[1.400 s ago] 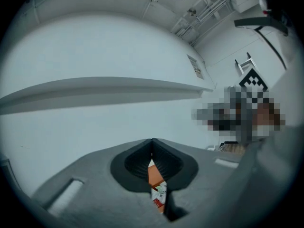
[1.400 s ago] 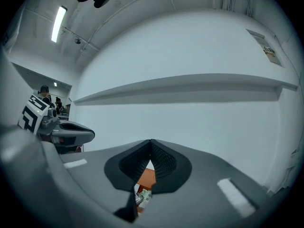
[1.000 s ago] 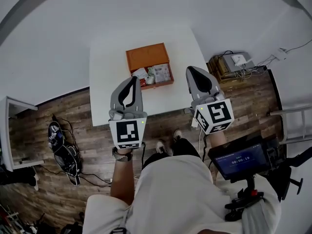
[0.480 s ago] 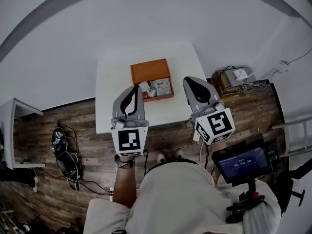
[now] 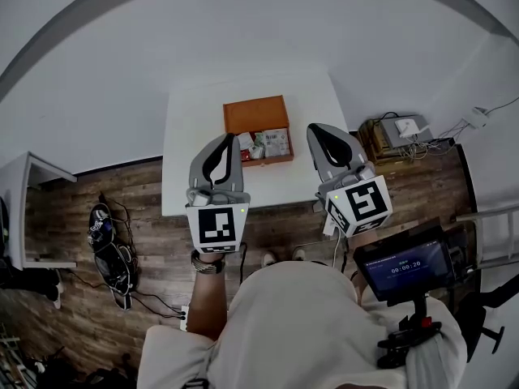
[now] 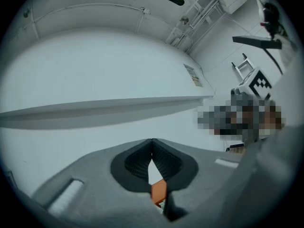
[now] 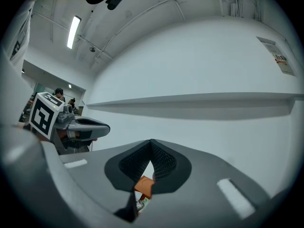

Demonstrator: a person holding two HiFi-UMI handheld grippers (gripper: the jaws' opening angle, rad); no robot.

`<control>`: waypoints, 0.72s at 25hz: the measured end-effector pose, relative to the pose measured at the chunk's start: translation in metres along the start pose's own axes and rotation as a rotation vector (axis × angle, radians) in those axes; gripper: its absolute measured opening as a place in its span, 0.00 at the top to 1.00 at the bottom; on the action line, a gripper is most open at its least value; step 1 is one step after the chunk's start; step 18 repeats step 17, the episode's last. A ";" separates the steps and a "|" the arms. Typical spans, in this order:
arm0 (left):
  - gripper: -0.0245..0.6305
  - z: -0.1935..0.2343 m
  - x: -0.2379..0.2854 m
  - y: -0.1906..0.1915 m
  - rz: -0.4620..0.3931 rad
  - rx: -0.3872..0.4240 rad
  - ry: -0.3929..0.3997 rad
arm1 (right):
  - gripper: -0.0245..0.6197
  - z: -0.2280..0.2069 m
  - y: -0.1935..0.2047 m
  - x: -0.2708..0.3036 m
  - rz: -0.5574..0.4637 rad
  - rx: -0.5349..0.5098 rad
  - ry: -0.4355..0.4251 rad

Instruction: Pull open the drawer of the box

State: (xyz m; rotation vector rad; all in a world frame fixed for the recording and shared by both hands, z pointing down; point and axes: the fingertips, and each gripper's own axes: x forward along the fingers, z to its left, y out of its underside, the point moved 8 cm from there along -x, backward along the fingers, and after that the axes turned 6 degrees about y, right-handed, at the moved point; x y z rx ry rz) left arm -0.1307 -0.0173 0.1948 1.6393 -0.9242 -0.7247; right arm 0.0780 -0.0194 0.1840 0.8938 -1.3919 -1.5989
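The ribbed black pads of the grey left gripper (image 6: 152, 145) and the grey right gripper (image 7: 151, 145) are pressed tip to tip, and neither grips anything. Only a sliver of orange shows far beyond them. Both point level over the near side of the white square table (image 5: 190, 116). The flat orange rectangular box (image 5: 256, 113) sits ahead and between them, apart from both, its long side running across. Its drawer (image 5: 272, 160) looks already drawn out toward the person, with small packets (image 5: 274, 143) showing inside. The left tips seem slightly nearer its corner.
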 end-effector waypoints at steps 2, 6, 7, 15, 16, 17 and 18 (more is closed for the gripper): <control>0.96 -0.001 0.001 0.000 0.001 0.001 -0.001 | 0.96 -0.001 -0.002 0.002 -0.010 0.000 -0.002; 0.96 -0.004 0.002 0.000 -0.004 -0.003 -0.001 | 0.96 -0.002 -0.006 0.005 -0.027 -0.006 -0.003; 0.96 -0.007 0.005 0.000 -0.002 -0.004 0.001 | 0.96 -0.005 -0.006 0.005 -0.028 -0.006 -0.004; 0.96 -0.024 0.029 -0.003 0.014 -0.008 0.006 | 0.96 -0.035 -0.003 0.008 -0.026 0.007 -0.005; 0.96 -0.028 0.035 -0.004 0.016 -0.009 0.007 | 0.96 -0.043 -0.001 0.007 -0.024 0.010 -0.004; 0.96 -0.032 0.041 -0.005 0.019 -0.009 0.007 | 0.96 -0.050 0.000 0.007 -0.022 0.013 -0.003; 0.96 -0.032 0.041 -0.005 0.019 -0.009 0.007 | 0.96 -0.050 0.000 0.007 -0.022 0.013 -0.003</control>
